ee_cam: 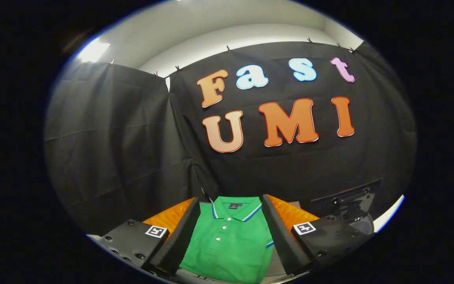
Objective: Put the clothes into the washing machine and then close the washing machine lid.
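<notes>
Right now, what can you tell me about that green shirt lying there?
The green shirt is a folded polo that looks like soft knit cotton. It has a collar edged with blue and white stripes, a small dark tag inside the neck, a row of white buttons down the front and a blue band on one sleeve hem. It lies flat, front up, collar pointing away, on an orange surface. It shows between the open fingers of the hand-held gripper, which do not seem to touch it.

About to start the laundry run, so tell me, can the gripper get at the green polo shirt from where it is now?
Probably yes: the gripper is open, the green polo shirt lies flat between its fingers, nothing covering it.
</notes>
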